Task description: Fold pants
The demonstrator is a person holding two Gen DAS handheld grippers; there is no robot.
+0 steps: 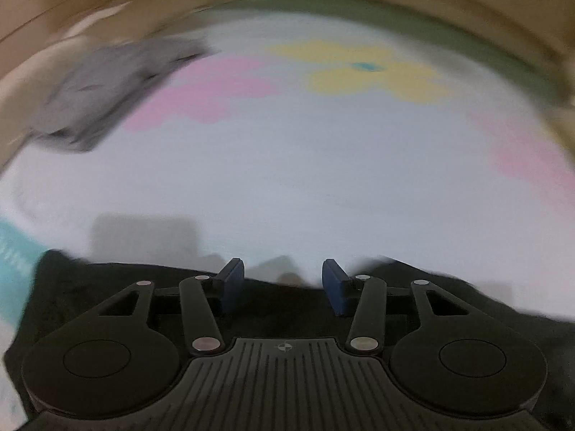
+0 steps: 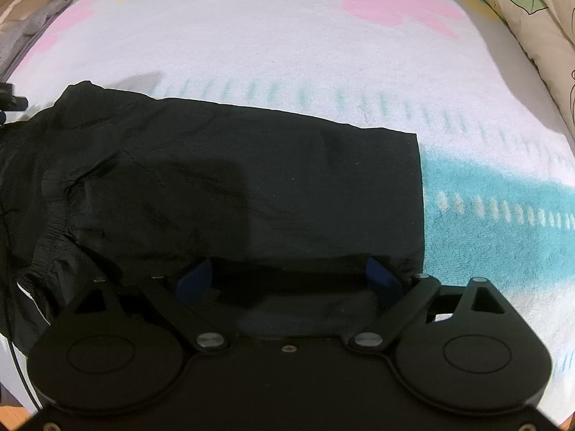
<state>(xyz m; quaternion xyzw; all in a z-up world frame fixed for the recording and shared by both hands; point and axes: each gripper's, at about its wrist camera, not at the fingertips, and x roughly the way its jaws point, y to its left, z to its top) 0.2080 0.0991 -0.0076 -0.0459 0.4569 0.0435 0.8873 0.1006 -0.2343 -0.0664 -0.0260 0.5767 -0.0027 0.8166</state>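
Both grippers, left [image 1: 284, 283] and right [image 2: 287, 280], low over black pants [image 2: 251, 179] (jaws spread, empty).

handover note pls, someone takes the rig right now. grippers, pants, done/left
Left gripper: open, empty, at the edge of the black pants; that view is motion-blurred.
Right gripper: open wide over the pants' near edge, nothing clamped.
Pants lie on the flowered towel, apparently folded leg on leg, waistband left, hem right.
Grey garment sits apart at the towel's far edge.
Left: fold across, hem toward waistband.

Black pants [image 2: 251, 179], folded, lying flat with elastic waistband leftward
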